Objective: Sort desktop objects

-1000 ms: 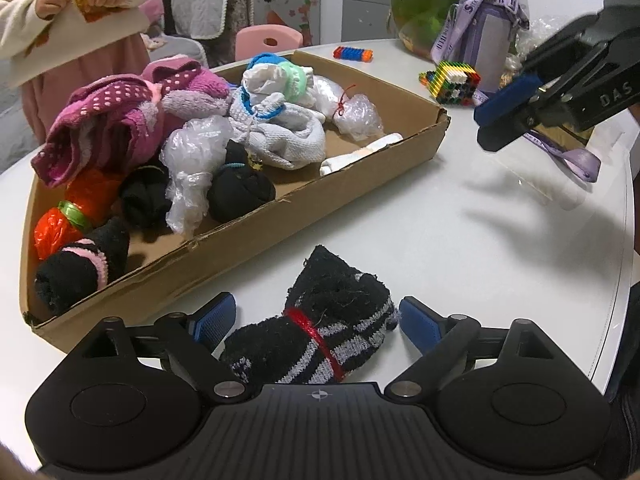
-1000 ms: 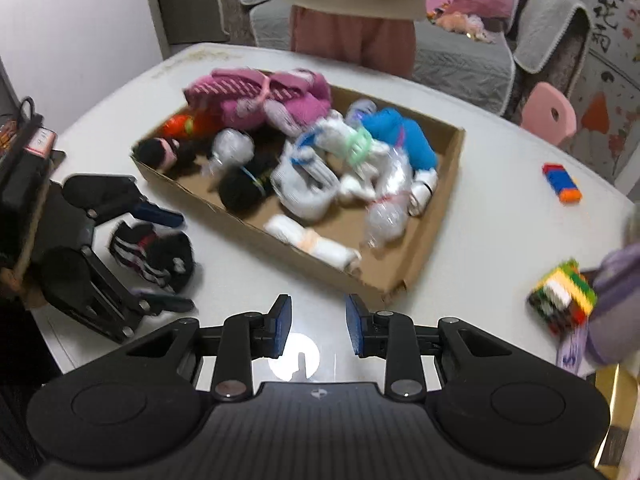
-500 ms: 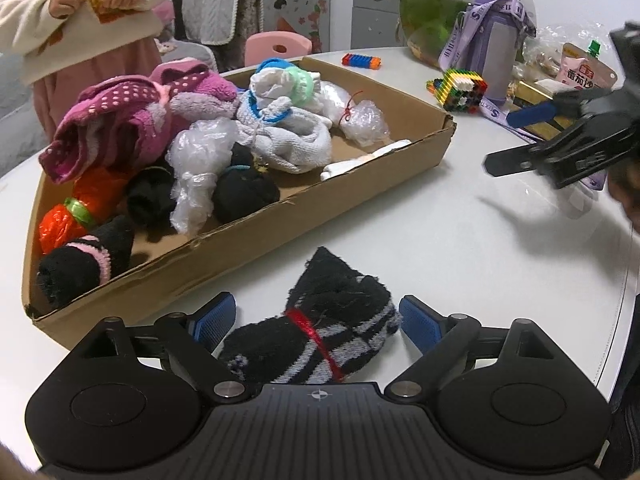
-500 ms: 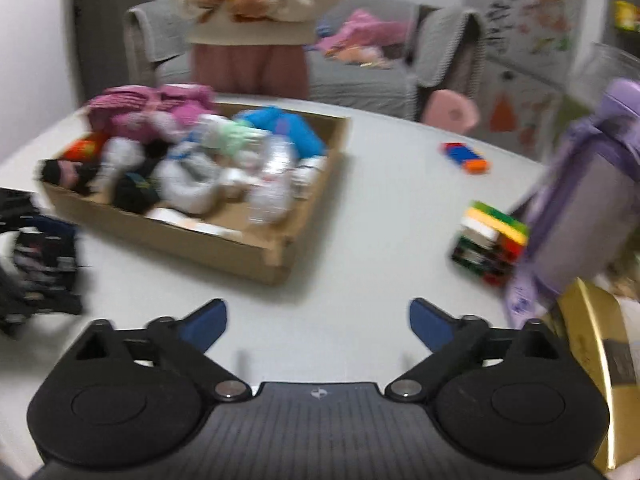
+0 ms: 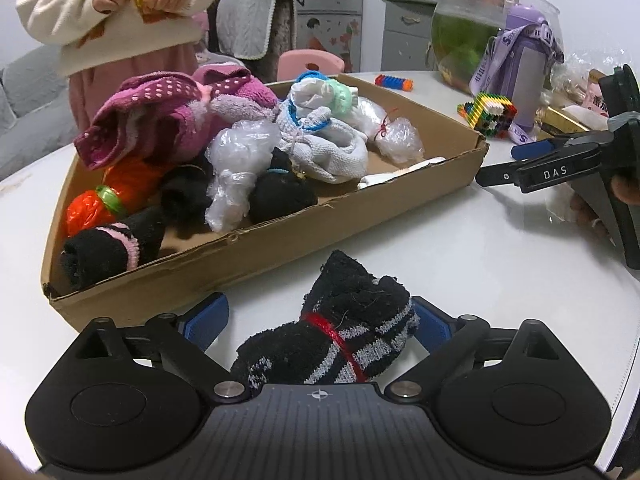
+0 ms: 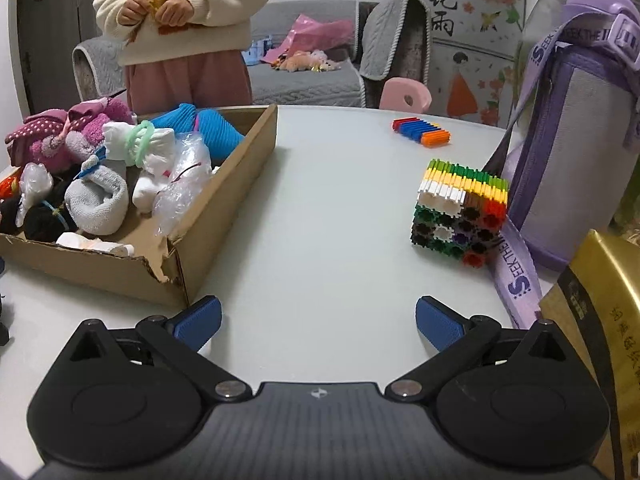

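A black striped sock bundle [image 5: 352, 336] tied with a red band lies on the white table, between the fingers of my left gripper [image 5: 318, 320]. Its jaws are opening; the left pad [image 5: 206, 316] stands clear of the sock and the right pad is at its edge. Behind it is the cardboard box [image 5: 320, 220] full of rolled socks and bagged bundles. My right gripper [image 6: 318, 318] hangs low over bare table with nothing between its fingers, jaws still opening wide. A multicoloured block cube [image 6: 460, 216] stands ahead of it to the right.
A purple bottle [image 6: 576, 160] with a lanyard and a gold box [image 6: 592, 320] crowd the right side. A small coloured block stick [image 6: 420, 132] lies farther back. A glass bowl [image 5: 464, 40] stands behind. A person [image 6: 180, 20] stands at the table's far edge.
My right gripper went from shut to wide open, swinging right and lower, away from the box toward the block cube and bottle. My left gripper's jaws spread slightly around the sock, which stayed put.
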A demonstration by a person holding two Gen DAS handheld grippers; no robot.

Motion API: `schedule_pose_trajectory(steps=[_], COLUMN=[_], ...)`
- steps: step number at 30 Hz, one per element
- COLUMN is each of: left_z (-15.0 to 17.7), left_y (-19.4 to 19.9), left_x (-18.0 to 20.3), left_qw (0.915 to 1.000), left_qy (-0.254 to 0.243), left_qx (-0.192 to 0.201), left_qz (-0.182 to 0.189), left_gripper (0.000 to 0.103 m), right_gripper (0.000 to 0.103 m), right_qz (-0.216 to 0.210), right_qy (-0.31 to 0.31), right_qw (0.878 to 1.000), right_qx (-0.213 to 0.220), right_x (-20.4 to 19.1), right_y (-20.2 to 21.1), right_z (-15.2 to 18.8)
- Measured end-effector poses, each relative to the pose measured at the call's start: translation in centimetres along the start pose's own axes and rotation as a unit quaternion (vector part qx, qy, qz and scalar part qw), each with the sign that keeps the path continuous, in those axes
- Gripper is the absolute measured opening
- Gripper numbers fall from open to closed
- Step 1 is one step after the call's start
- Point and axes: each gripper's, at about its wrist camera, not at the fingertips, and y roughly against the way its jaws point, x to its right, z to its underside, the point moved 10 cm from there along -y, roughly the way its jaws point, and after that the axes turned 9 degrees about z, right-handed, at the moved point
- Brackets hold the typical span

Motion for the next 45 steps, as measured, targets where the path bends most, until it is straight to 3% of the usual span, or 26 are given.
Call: schedule_pose_trajectory(steps=[15, 26, 45], left_z=[0.1, 0.4, 0.3], left_y=[0.2, 0.9, 1.0], left_x=[-0.2, -1.0, -1.3], left_qw=[0.9999, 0.9996, 0.9995], left_qy=[0.001, 0.016, 0.024], left_qx=[0.009, 0.017, 0.02], left_qz=[-0.005, 0.013, 0.0], left_gripper=[0.097, 0.097, 0.097], right_gripper=[0.103, 0.103, 0.103], right_qz=[0.001, 0.002, 0.002], right_qy=[-0.003, -0.003, -0.003], right_qw=[1.0, 1.0, 1.0], right_qx=[-0.001, -0.001, -0.002], right_x=[-0.1, -0.1, -0.1], right_y=[0.0, 0.0, 0.0], right_z=[0.2, 0.1, 0.1])
